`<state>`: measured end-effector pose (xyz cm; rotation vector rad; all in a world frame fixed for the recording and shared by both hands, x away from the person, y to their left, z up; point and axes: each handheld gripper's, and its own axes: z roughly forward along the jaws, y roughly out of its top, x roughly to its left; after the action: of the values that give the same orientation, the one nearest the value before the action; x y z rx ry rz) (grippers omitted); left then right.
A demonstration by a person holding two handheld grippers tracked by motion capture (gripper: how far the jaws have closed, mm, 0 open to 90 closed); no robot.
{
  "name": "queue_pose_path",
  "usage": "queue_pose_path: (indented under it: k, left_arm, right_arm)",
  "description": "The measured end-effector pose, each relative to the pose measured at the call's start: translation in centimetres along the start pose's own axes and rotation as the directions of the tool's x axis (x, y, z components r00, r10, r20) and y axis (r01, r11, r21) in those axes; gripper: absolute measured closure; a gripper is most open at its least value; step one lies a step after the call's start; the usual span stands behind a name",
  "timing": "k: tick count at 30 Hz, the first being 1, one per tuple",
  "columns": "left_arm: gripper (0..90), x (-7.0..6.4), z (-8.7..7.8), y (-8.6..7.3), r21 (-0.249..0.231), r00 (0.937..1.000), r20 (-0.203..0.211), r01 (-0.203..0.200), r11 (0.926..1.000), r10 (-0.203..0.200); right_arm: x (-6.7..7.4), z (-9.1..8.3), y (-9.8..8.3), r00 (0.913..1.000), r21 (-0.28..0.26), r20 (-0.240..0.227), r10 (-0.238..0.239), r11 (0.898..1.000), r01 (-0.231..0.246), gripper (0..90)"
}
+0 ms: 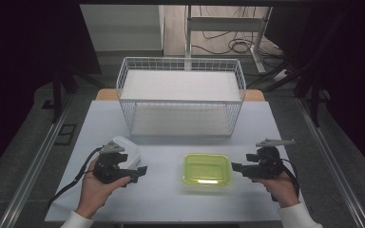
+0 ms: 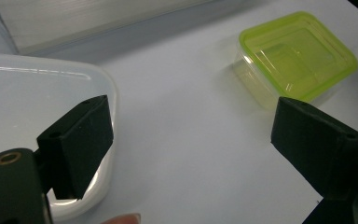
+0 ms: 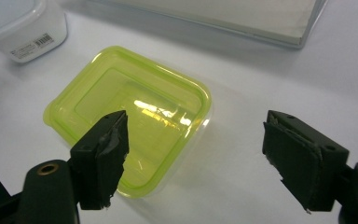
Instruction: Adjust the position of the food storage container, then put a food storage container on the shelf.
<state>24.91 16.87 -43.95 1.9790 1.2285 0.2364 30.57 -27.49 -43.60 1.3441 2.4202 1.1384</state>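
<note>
So at this point the green-lidded container (image 1: 206, 171) sat on the white surface (image 1: 171, 199) between the two hands, just in front of the wire basket (image 1: 180, 97). The right gripper (image 1: 237, 167) hung just beside its right edge with the jaws spread wide and nothing between them. The left gripper (image 1: 141, 172) was over by the white container (image 1: 126, 148), jaws also spread and empty, one pad hovering above that container's lid.

If the plan was to get the green one into the basket, I'd have come in level from the side and pinched it by the rim or a short wall, not the lid alone, since a snap lid could pop off under the weight. Clear thin plastic like that probably flexes too, so a firm but not crushing squeeze, then lift straight up enough to clear the basket's front wall.

Stuff I couldn't work out: whether the green lid was actually clicked shut, and whether anything was inside either container. The white container was partly behind the left gripper in the high view and cut off in the left gripper view.
</note>
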Motion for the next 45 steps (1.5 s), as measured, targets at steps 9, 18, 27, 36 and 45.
queue_pose_path:
  k: [9,18,27,36,45]
  left_arm:
    - [13.0,-2.0,1.6,0.9,0.03,0.9973,0.065,0.032,0.999,-0.034]
    - [19.1,-3.6,2.2,2.3,0.05,0.9977,0.041,0.052,0.9974,-0.054]
    - [28.7,-3.4,5.5,3.0,0.117,0.9884,0.105,0.097,0.9883,-0.11]
    - [31.2,-4.5,7.8,4.0,0.147,0.9755,0.18,0.101,0.9839,-0.127]
    - [33.9,-4.8,9.7,4.1,0.181,0.9662,0.208,0.115,0.9766,-0.153]
  right_arm:
    - [-0.7,0.1,-0.5,0.9988,-0.007,-0.022,0.045,0.999,-0.045,21.1]
    - [-0.4,-0.5,-0.1,0.9977,-0.033,-0.03,0.061,0.998,-0.062,25.4]
    - [0.5,0.8,1.0,0.9944,-0.025,-0.029,0.101,0.994,-0.102,28.8]
    - [0.5,2.3,0.0,0.9958,0.054,-0.012,0.091,0.994,-0.09,33.9]
    - [0.0,2.6,-0.8,0.9934,0.096,-0.016,0.114,0.989,-0.112,35.8]
